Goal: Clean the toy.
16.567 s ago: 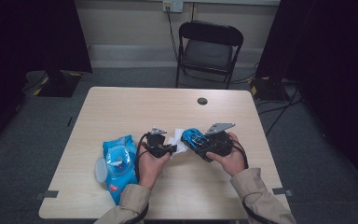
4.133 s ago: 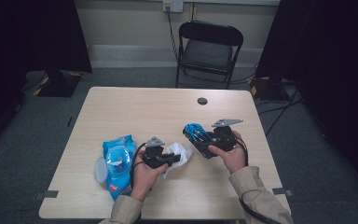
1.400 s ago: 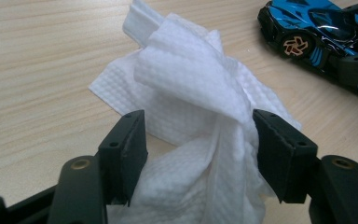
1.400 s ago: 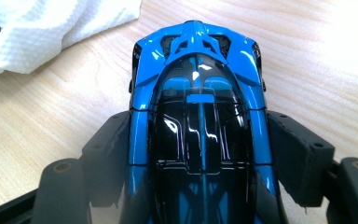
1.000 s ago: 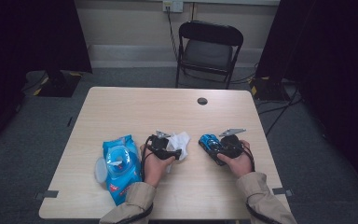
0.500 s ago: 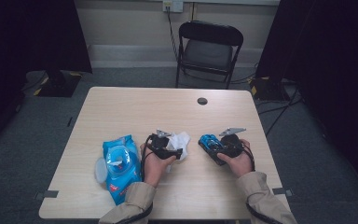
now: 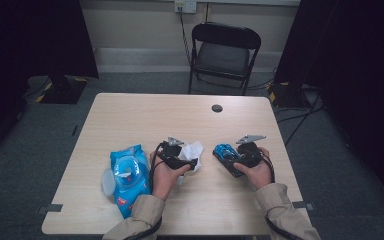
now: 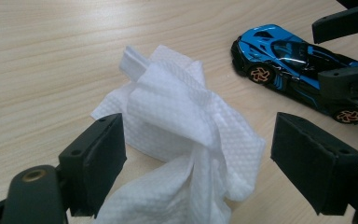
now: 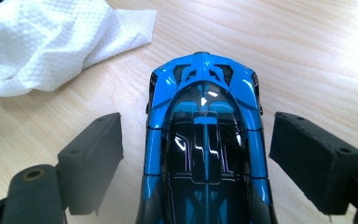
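Note:
A blue and black toy car (image 9: 205,93) rests on the wooden table (image 7: 145,115). My right gripper (image 9: 198,140) stands open around it, with a gap on each side, and its jaws have just been opening. A crumpled white wipe (image 8: 177,102) lies between the pads of my left gripper (image 8: 200,140), which do not press on it. These jaws have also just been opening. In the high view the left gripper (image 7: 187,161) and wipe (image 7: 194,149) sit just left of the car (image 7: 225,151) and the right gripper (image 7: 230,161).
A blue pack of wipes (image 7: 126,172) with its round lid flipped open lies left of my left hand. A black round cap (image 7: 217,108) sits in the table's far middle. A black folding chair (image 7: 223,52) stands beyond the far edge.
Since four seconds ago the right gripper has come down and nearer with the car, and the left has shifted right with the wipe. Over the last second both hands stay put.

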A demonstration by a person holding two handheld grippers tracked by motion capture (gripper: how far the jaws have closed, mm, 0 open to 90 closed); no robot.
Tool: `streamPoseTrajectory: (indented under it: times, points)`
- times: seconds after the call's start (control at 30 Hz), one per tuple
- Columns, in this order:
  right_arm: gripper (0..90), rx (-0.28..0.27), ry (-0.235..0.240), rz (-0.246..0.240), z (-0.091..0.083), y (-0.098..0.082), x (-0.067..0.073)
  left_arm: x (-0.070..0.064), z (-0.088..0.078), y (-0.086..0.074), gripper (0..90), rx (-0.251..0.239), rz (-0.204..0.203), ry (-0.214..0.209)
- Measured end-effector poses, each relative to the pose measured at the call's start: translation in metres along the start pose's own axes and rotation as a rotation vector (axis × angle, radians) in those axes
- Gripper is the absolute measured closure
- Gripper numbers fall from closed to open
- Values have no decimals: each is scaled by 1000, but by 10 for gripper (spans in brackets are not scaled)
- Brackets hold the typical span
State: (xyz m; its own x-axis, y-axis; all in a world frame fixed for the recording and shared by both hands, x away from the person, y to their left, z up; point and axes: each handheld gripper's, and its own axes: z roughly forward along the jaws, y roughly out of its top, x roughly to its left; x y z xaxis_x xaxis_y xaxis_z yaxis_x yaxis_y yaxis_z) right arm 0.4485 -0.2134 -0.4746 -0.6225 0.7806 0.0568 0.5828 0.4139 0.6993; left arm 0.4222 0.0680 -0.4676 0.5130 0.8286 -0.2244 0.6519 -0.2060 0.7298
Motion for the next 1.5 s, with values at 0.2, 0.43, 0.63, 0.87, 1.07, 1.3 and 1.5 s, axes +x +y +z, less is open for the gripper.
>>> streamPoseTrajectory:
  times: [0.2, 0.43, 0.63, 0.87, 1.07, 1.3, 1.5]
  points:
    - [161, -7, 10, -2, -4, 2, 1, -3, -6, 4, 174, 20, 41, -16]
    - [152, -15, 39, -6, -11, 4, 3, -4, -18, 10, 178, 19, 73, -40]
    - [146, -31, 50, -8, -16, 6, 5, -3, -27, 13, 174, 24, 94, -51]
    - [144, -31, 49, -19, -18, 6, 7, 1, -35, 13, 173, 29, 97, -73]
    - [144, -25, 77, -28, -20, 4, 8, 6, -44, 13, 174, 29, 123, -82]
    - [144, -21, 91, -34, -23, 1, 9, 12, -58, 15, 175, 27, 148, -80]
    - [143, -14, 96, -39, -25, -1, 9, 19, -65, 12, 174, 37, 141, -78]
